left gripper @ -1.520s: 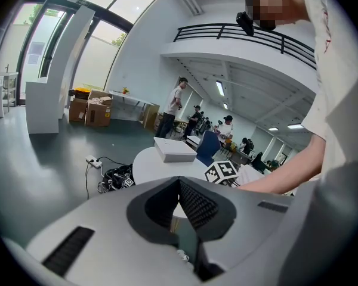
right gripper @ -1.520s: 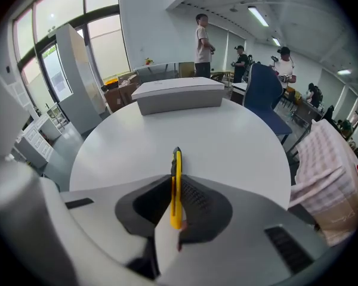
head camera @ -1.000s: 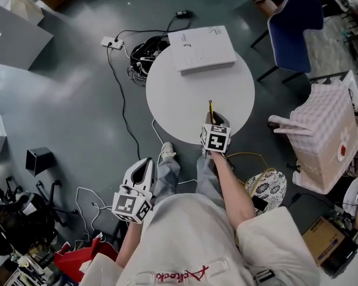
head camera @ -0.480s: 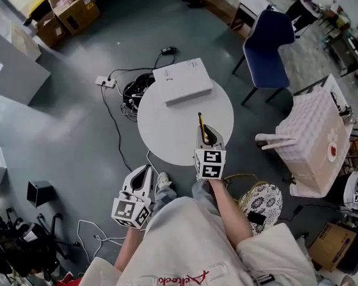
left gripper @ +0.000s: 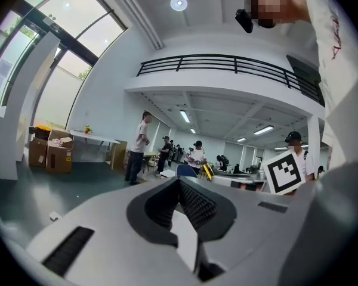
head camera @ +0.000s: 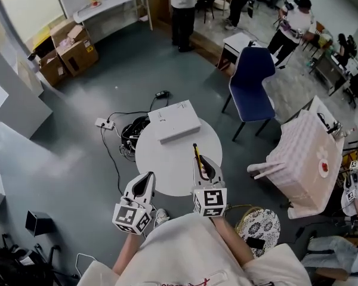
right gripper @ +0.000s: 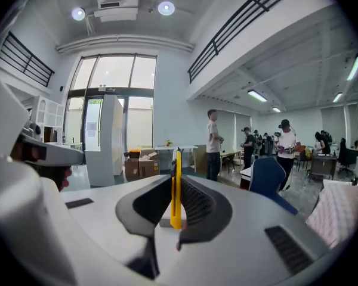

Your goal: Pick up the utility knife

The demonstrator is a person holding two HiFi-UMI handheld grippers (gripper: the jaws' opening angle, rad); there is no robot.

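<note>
Right gripper (head camera: 203,164): jaws closed on the utility knife, pads pressing its two flat sides
Utility knife (right gripper: 176,186): yellow, thin, seen edge-on and standing upright between the pads in the right gripper view; its far end sticks out past the jaw tips towards 12 o'clock
Knife in the head view (head camera: 197,152): a narrow yellow strip that pokes from the jaw tips over the 4 o'clock part of the counter
Left gripper (head camera: 147,179): jaws together at the tips with nothing between them (left gripper: 179,183); it lies over the counter's 7 o'clock edge
Counter (head camera: 161,165): round, white
White box (head camera: 175,121): flat, lies on the counter at its 12 o'clock edge
Blue chair (head camera: 250,85): on the floor at 2 o'clock of the counter
Cables (head camera: 130,134): a dark tangle with a power strip on the grey floor at 10 o'clock of the counter
Cardboard boxes (head camera: 65,47): well apart, at 10 o'clock by the wall
People: several stand far off towards 12 and 1 o'clock
</note>
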